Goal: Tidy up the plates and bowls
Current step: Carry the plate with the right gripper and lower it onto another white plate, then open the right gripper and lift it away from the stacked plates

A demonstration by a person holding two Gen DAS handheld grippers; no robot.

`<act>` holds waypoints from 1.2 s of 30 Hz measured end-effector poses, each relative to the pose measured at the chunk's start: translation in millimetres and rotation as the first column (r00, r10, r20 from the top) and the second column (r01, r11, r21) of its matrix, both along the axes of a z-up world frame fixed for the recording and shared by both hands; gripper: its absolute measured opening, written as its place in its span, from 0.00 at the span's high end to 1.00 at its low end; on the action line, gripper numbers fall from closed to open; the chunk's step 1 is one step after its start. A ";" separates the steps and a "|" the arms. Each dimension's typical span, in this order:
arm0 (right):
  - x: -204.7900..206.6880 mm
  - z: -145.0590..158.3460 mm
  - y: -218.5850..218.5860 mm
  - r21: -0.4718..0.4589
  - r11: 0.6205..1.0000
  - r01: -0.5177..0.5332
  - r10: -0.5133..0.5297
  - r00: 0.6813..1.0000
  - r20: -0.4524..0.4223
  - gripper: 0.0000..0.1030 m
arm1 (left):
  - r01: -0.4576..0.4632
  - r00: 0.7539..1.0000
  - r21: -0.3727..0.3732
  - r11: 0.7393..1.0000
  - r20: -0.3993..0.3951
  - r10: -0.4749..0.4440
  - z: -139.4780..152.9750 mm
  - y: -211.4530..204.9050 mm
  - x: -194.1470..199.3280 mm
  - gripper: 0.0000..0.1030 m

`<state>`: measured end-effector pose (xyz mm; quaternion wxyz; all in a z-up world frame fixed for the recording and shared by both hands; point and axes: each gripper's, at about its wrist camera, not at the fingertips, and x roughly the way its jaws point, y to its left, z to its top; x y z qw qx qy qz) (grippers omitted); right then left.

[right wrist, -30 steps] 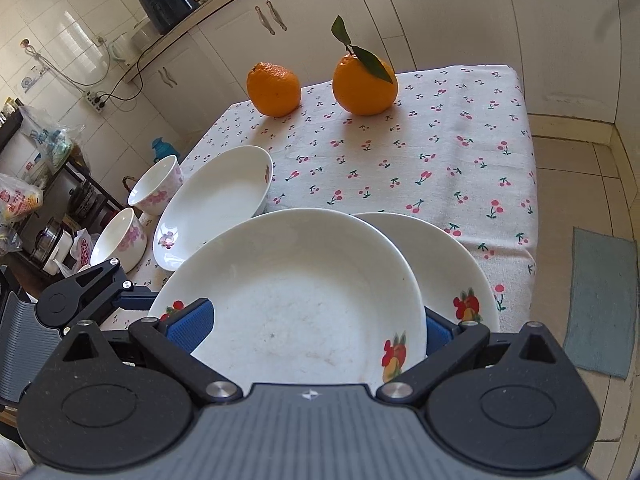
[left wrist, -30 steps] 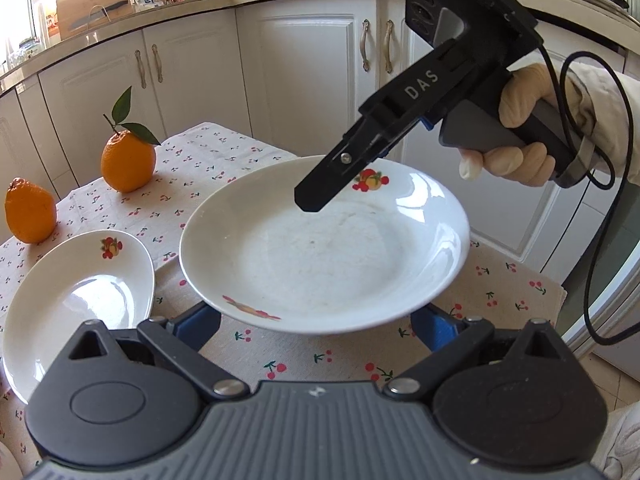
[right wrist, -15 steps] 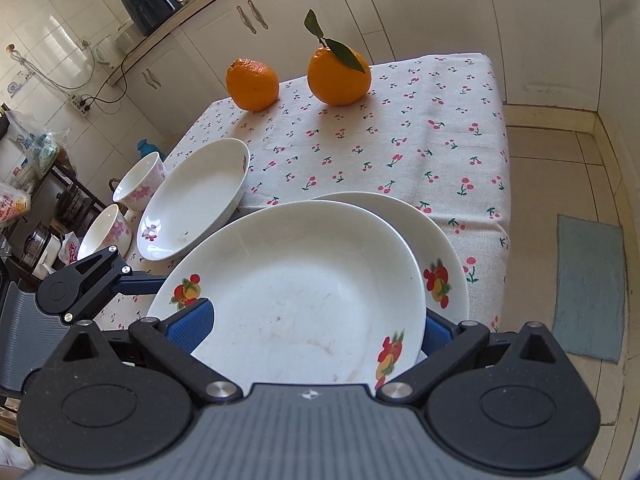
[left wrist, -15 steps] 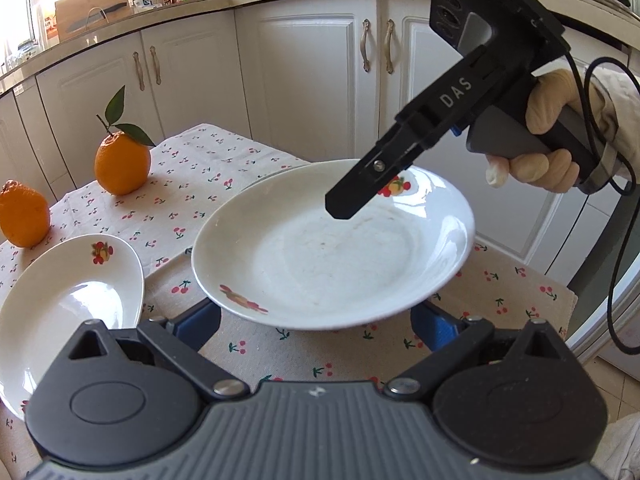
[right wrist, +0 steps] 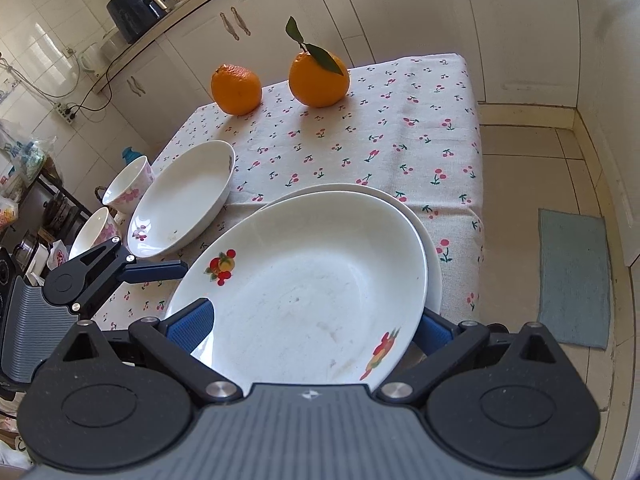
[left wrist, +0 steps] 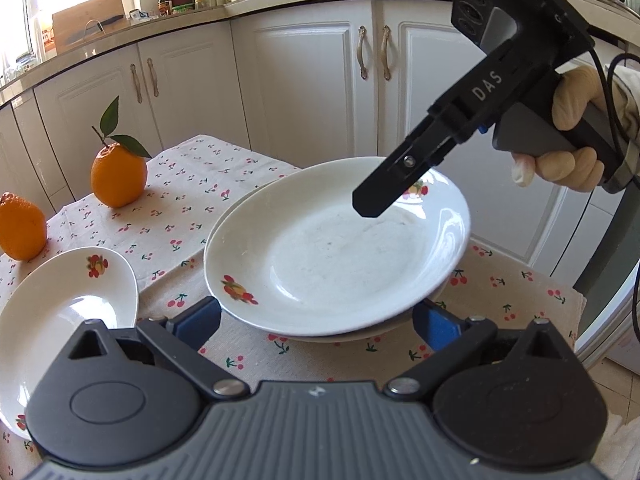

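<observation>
Our right gripper [right wrist: 316, 326] angles steeply down, its blue pads [right wrist: 192, 322] clamping the top plate [right wrist: 304, 288], which lies over a second plate [right wrist: 434, 264] beyond our fingertips. Our left gripper [left wrist: 316, 320] tilts down too, jaws opening wide, the plates' near rim between them.

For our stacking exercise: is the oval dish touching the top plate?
Apart. The left wrist view shows patterned tablecloth between the oval dish and the top plate.
</observation>
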<state>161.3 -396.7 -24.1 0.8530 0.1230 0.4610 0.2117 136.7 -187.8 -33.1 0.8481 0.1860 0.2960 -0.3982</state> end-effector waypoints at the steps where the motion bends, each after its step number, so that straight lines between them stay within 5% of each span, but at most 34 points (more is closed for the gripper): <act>1: -1.3 1.3 -0.5 -0.001 1.000 0.003 -0.003 1.000 0.003 0.00 | 0.001 1.000 -0.003 1.000 -0.002 -0.001 -0.1 0.0 -0.1 0.01; 22: -15.9 6.9 14.5 -0.109 0.992 0.064 -0.068 0.997 -0.035 0.00 | -0.043 0.999 -0.073 0.996 -0.003 0.043 7.2 13.3 -10.7 0.01; 30: -23.9 12.2 18.5 -0.140 0.987 0.075 -0.079 0.997 -0.018 0.00 | -0.114 0.993 -0.118 0.986 0.024 0.118 20.6 37.8 -20.0 0.01; 36: -33.1 32.2 40.3 -0.175 0.984 0.035 -0.024 0.998 0.063 0.00 | -0.254 0.966 -0.117 0.960 0.028 0.258 24.1 60.1 -22.8 0.01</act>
